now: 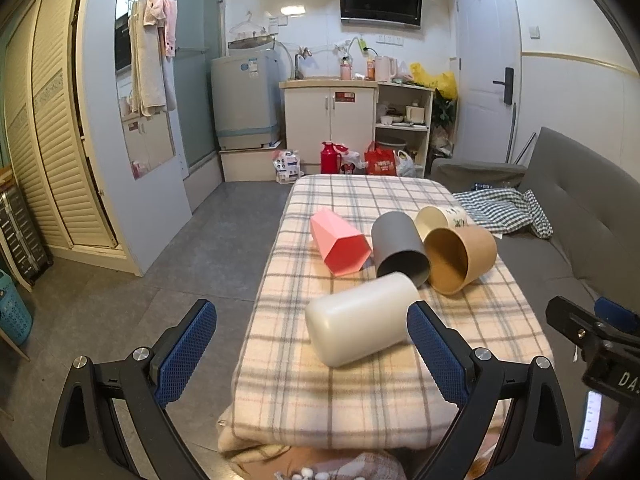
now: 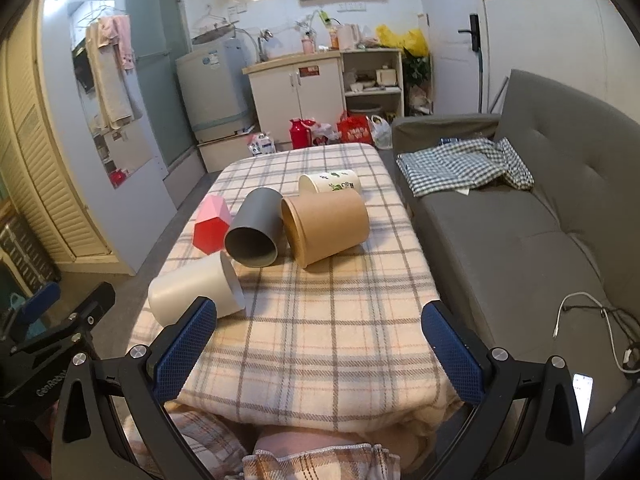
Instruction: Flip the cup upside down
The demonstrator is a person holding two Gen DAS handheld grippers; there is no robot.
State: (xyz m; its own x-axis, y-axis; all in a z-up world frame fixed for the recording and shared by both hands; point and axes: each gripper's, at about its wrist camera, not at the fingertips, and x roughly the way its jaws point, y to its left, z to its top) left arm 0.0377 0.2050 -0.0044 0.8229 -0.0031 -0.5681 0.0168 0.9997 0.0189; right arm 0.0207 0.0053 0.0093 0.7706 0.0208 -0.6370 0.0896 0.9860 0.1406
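Observation:
Several cups lie on their sides on the plaid-covered table (image 1: 360, 400): a white cup (image 1: 362, 318) nearest, a pink faceted cup (image 1: 340, 246), a grey cup (image 1: 400, 248), a brown paper cup (image 1: 460, 258) and a cream printed cup (image 1: 440, 216). My left gripper (image 1: 312, 354) is open, its fingers either side of the white cup without touching it. In the right wrist view the white cup (image 2: 192, 290) lies at the left, just beyond the left fingertip of my right gripper (image 2: 320, 344), which is open and empty above the table's near part (image 2: 320, 360).
A grey sofa (image 2: 520, 240) with a checked cloth (image 2: 460, 168) runs along the table's right side. A white cable (image 2: 592, 320) lies on the seat. Cabinets, a washing machine (image 1: 244, 96) and bags stand beyond the table's far end. Tiled floor (image 1: 180, 280) lies left.

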